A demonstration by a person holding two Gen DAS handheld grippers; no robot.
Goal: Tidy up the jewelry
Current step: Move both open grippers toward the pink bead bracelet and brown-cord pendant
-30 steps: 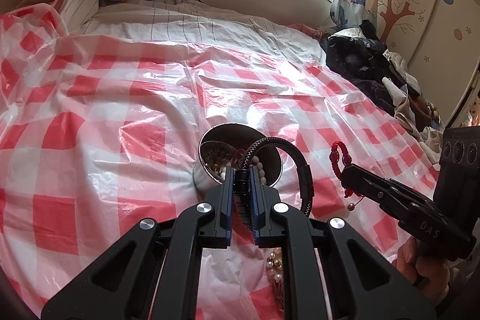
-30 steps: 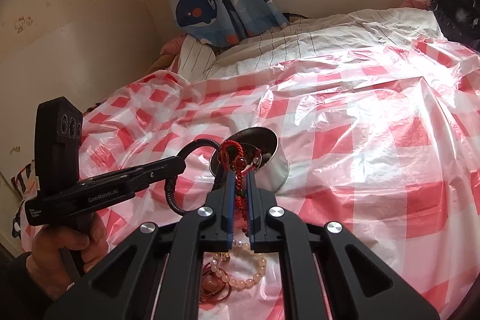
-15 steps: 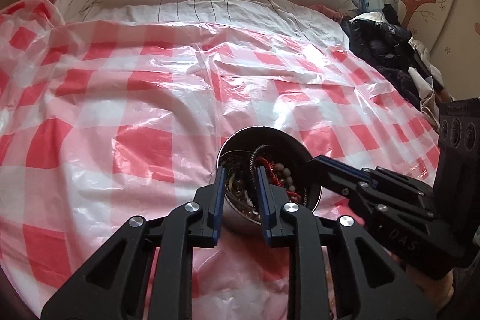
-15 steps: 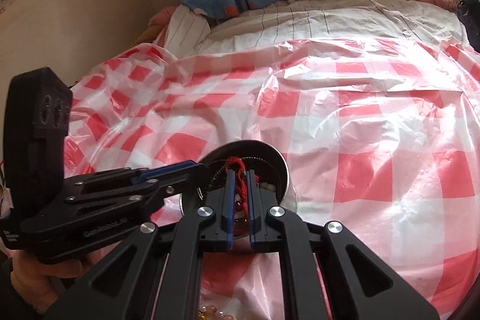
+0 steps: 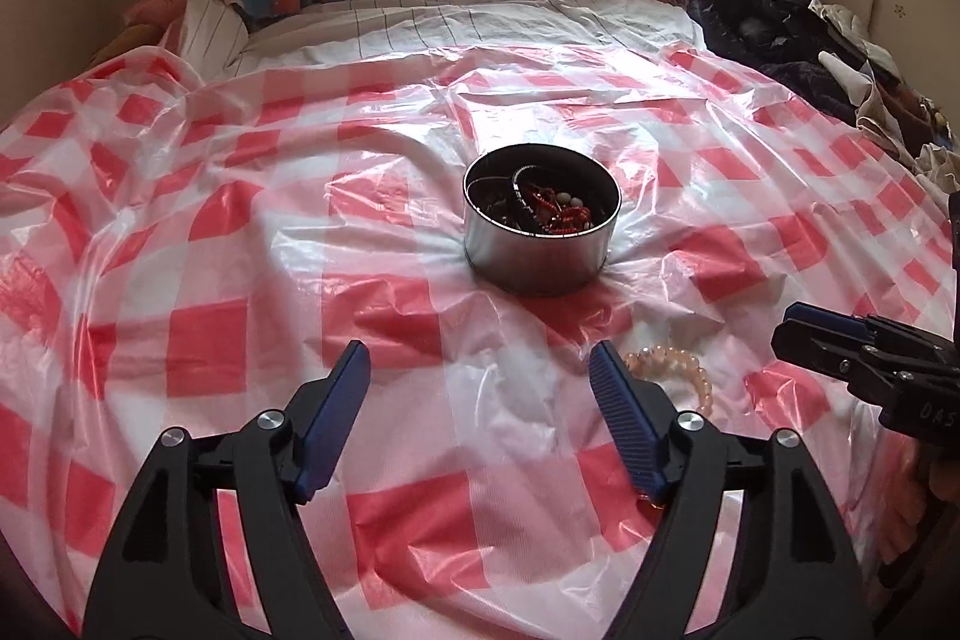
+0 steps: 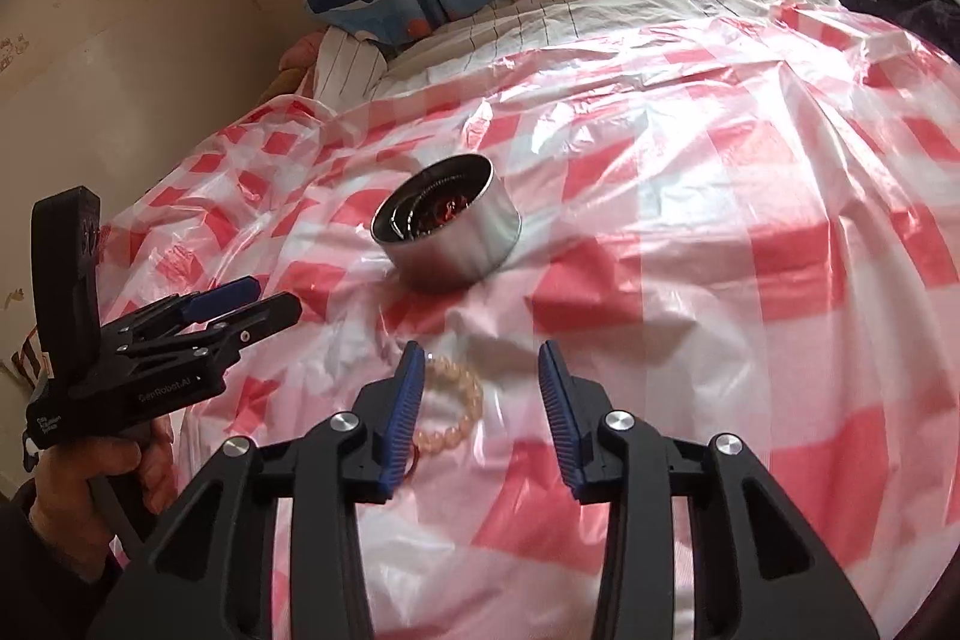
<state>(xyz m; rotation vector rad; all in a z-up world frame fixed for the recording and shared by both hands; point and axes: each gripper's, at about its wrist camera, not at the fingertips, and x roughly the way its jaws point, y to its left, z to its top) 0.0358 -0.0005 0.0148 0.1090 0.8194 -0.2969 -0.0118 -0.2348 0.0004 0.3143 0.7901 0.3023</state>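
Our left gripper point(image 5: 480, 370) is spread wide and holds nothing; its right finger point(image 5: 624, 424) covers part of the pale pink bead bracelet point(image 5: 678, 370) lying on the checked plastic sheet point(image 5: 198, 352). Our right gripper point(image 6: 480, 370) is also parted, less widely, and empty, with the same bracelet point(image 6: 462, 400) just beside its left finger and partly behind it. In the left view the right gripper point(image 5: 804, 334) is cut off at the 3 o'clock edge, so there we cannot tell its opening; its body reads "DAS". In the right view the left gripper point(image 6: 270, 301) at 9 o'clock bears "GenRobot.AI"; a smaller label below is too small to read. The metal tin point(image 5: 540, 262) stands at 12 o'clock, well apart from both grippers, holding a tangle of red and dark jewelry point(image 5: 552, 211) we cannot sort out piece by piece.
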